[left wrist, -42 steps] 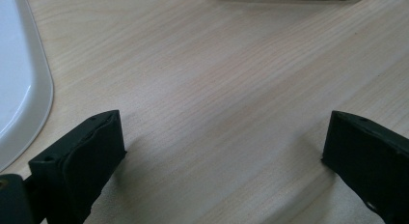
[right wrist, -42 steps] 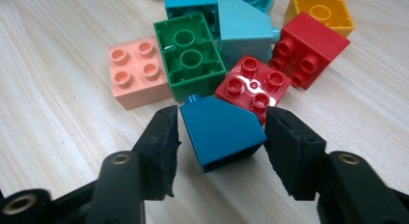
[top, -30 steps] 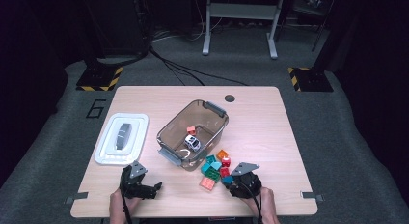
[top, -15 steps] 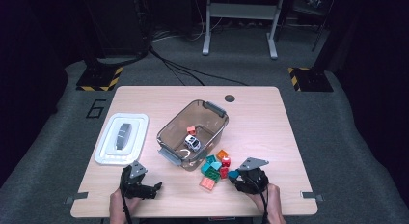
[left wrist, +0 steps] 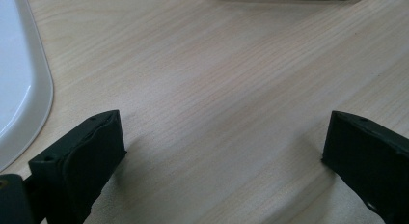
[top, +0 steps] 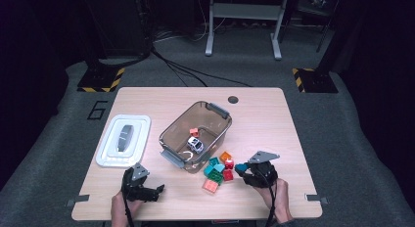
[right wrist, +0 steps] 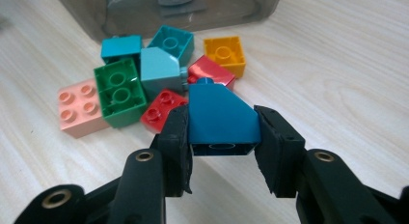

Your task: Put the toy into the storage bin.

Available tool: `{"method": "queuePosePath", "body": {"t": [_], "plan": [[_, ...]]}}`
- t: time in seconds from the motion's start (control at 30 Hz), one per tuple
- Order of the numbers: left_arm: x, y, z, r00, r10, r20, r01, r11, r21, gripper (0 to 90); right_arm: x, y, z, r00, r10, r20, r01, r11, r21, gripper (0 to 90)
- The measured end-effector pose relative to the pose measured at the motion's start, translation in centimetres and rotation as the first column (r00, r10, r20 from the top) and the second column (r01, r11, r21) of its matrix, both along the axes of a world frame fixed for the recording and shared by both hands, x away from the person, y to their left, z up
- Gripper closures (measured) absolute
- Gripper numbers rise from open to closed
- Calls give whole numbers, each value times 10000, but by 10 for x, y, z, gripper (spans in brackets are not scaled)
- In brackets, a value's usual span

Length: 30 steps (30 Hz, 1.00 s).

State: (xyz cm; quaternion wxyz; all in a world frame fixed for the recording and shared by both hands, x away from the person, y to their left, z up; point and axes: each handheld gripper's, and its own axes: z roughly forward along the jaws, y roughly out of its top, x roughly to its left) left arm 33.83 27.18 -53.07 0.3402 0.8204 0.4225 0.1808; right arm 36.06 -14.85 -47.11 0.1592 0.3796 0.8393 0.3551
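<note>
Right gripper (right wrist: 222, 137): jaws clamped on the two sides of a blue sloped block (right wrist: 221, 119), lifted off the desk (top: 274, 114) just beside the loose pile.
Left gripper (top: 143, 190): jaws spread wide with nothing between them, low over bare wood near the lid's corner.
Clear bin (top: 169, 139): smoky, see-through, grey handles at both ends; inside sit a small white toy car (top: 195, 144) and an orange-red block (top: 194, 132).
Lid (top: 110, 156): white, flat on the desk left of the bin, apart from it.
Loose pile (right wrist: 144, 79): teal, green, red, pink and orange blocks, outside the bin, close to its near end.
</note>
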Motion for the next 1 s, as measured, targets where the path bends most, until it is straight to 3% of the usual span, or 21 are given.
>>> {"method": "queuePosePath", "body": {"t": [1.0], "plan": [[0, 0, 0, 10000, -7, -1, 7, 10000, 6, 7, 51, 1, 18, 9979, -648, 4, 648, 9979, 95, 588]]}}
